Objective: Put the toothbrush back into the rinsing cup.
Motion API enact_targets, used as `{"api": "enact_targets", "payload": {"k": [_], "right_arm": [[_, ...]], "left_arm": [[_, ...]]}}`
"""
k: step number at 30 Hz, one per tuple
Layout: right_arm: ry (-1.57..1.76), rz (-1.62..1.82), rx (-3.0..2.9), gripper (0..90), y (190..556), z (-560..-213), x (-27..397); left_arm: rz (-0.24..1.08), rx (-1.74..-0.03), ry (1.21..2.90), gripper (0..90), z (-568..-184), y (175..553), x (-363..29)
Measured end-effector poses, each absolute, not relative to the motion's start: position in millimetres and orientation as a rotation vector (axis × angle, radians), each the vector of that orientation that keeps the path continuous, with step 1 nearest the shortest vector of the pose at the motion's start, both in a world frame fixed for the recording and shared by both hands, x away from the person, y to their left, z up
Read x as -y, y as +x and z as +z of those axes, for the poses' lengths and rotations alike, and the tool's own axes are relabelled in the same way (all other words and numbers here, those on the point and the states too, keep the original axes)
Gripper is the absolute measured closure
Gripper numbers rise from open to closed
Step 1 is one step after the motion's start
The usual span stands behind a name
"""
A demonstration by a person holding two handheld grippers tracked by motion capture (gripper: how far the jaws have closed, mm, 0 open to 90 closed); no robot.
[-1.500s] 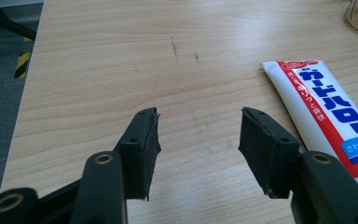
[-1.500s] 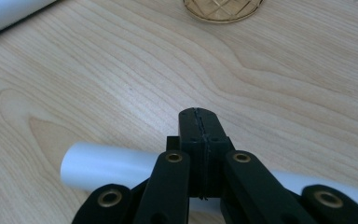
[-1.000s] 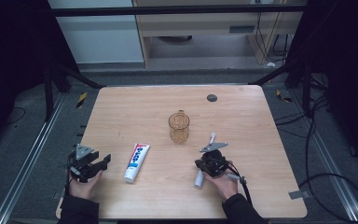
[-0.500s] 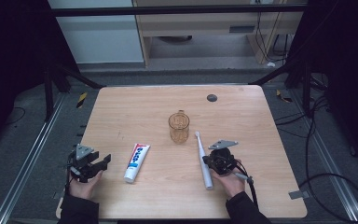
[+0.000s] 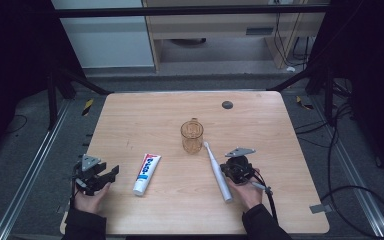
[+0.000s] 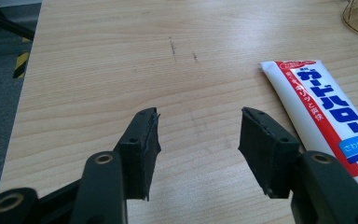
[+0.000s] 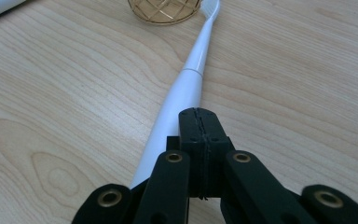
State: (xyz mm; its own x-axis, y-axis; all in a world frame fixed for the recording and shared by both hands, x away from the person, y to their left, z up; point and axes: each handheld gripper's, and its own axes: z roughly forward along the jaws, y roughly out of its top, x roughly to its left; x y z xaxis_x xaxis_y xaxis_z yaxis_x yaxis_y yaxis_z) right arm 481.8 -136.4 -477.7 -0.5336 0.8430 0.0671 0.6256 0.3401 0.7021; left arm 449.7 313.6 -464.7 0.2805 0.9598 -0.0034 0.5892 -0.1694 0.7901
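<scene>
An amber glass cup (image 5: 192, 136) is seen upright mid-surface, its contents not discernible, with the white toothbrush (image 5: 217, 171) laid flat beside the right gripper (image 7: 200, 126), jaws pressed together on nothing, while the left gripper (image 6: 198, 140) is held spread near the toothpaste tube (image 5: 146, 173).

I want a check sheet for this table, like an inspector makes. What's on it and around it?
Surface: pale wooden table, a few faint marks.
Job's things: white electric toothbrush lying flat, brush head next to the amber patterned glass cup; white toothpaste tube with red and blue print lying flat.
Clutter: small dark round spot near the far edge.
Grippers: left gripper open, holding nothing; right gripper shut, above the toothbrush handle.
Cables: black cables on the floor.
Surroundings: grey floor, metal rails, cabinet behind.
</scene>
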Motion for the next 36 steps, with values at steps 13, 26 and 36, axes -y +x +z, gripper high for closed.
{"api": "enact_targets", "payload": {"k": [13, 26, 36], "right_arm": [[1.318, 1.023, -2.256, 88.2, 479.7, -464.3, 145.9], [1.321, 1.071, -2.152, 75.1, 491.1, -422.4, 163.9], [1.288, 1.073, -2.165, 63.9, 505.4, -401.6, 144.3]], "left_arm": [[0.676, -1.39, 1.855, 45.7, -464.7, 449.9, -313.6], [0.709, -1.359, 1.885, 40.5, -468.6, 452.1, -310.8], [0.737, -1.347, 1.903, 42.1, -469.7, 452.7, -310.2]]}}
